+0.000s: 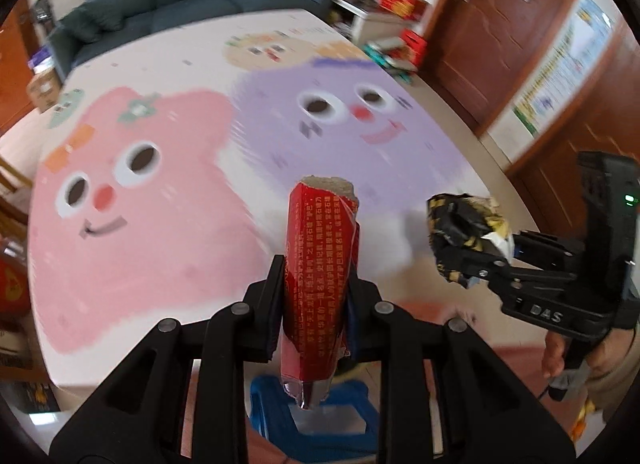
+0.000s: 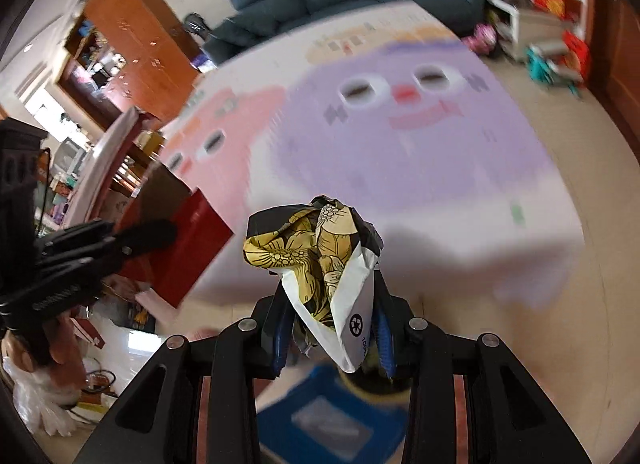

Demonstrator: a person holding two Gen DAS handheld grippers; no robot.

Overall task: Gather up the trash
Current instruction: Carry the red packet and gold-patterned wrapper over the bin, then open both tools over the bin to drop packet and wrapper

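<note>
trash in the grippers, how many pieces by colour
red: 1, the flattened red carton clamped in the left gripper
black and yellow: 1, the crumpled floral wrapper clamped in the right gripper
total: 2

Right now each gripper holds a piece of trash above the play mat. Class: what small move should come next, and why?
Probably carry both pieces over the blue bin below and release them. The left gripper is clamped on the red box, the right gripper on the crumpled floral wrapper, and the bin shows just beneath both.
</note>
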